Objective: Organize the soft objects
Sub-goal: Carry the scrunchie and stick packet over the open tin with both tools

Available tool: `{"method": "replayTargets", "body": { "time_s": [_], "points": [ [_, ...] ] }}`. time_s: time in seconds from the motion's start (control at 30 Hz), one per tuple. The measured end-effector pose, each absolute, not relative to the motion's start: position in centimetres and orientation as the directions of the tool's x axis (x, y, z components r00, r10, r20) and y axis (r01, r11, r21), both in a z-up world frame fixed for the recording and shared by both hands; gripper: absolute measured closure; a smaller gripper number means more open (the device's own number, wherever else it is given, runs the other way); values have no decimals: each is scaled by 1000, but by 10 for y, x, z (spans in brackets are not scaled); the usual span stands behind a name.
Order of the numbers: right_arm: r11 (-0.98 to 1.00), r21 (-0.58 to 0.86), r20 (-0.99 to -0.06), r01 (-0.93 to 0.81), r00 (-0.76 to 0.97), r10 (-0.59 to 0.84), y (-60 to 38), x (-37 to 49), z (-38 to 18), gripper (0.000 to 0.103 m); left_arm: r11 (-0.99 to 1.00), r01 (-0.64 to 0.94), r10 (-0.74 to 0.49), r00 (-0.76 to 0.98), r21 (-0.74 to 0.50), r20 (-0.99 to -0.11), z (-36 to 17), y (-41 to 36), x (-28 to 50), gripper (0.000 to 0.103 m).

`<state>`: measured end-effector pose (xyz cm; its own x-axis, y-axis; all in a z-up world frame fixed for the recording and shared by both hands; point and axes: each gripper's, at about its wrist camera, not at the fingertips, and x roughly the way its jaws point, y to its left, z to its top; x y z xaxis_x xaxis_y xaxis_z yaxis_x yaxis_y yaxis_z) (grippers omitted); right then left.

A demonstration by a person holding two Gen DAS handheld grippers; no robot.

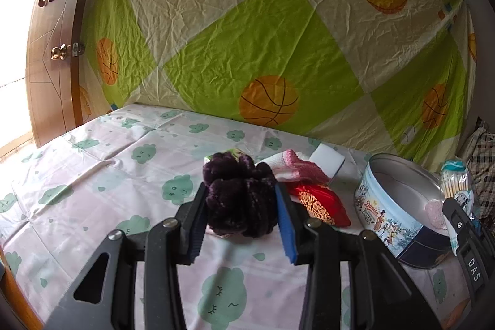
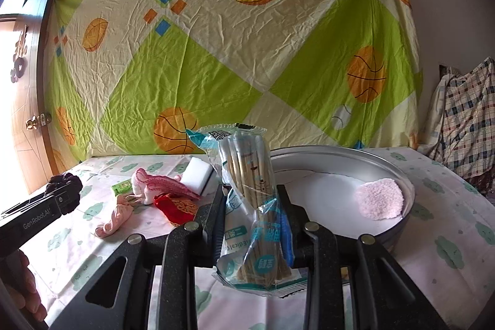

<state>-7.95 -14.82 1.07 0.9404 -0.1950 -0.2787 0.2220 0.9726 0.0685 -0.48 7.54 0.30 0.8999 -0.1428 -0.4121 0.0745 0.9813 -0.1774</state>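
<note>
Risk, left side: the purple plush scrunchie point(image 1: 239, 195) is springy and bulges past the pads, so a slack squeeze could let it squirm out and drop back onto the pile; judged, not seen.
Risk, right side: the packet of cotton swabs point(image 2: 255, 206) is slick film held around its middle, standing upright; it could slide down through the pads or swing and clip the tin's rim on the way over.
Risk, sorting: the swabs are sticks, not soft goods, so dropping them in the tin may mix the groups.
Left tool point(image 1: 241, 218): clenched partway on the scrunchie, jaws set about as wide as the plush bundle, blue pads pressing both its flanks. Whether the scrunchie is clear of the sheet I cannot tell.
Right tool point(image 2: 252, 215): closed narrow on the swab packet, pads touching the wrapper on both sides.
Tin point(image 1: 399, 225): open cookie tin at 3 o'clock from the left tool in the left wrist view, on the worktop; a pink fluffy pad point(image 2: 379, 198) lies inside, at 2 o'clock from the right tool.
Remaining pile: pink knitted sock point(image 2: 157, 184), red embroidered pouch point(image 2: 174, 206), white sponge block point(image 2: 198, 175), small green packet point(image 2: 122, 186) and a pale pink cloth piece point(image 2: 113, 220), at 10 to 11 o'clock from the right tool, all on the worktop, outside the tin.
</note>
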Motion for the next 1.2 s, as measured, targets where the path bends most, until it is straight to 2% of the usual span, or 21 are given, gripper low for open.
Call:
{"method": "replayTargets", "body": {
  "time_s": [0.63, 0.83, 1.2],
  "points": [
    [911, 65, -259, 408, 888, -380, -256, -122, 28, 71, 954, 261, -299, 876, -149, -379, 24, -15, -24, 63],
    [890, 65, -255, 451, 870, -422, -281, -123, 35, 71, 929, 336, -371, 847, -156, -381, 32, -49, -24, 63],
    [877, 14, -260, 481, 848, -461, -302, -93, 40, 71, 906, 403, -421, 815, -132, -399, 39, -113, -12, 63]
  ]
}}
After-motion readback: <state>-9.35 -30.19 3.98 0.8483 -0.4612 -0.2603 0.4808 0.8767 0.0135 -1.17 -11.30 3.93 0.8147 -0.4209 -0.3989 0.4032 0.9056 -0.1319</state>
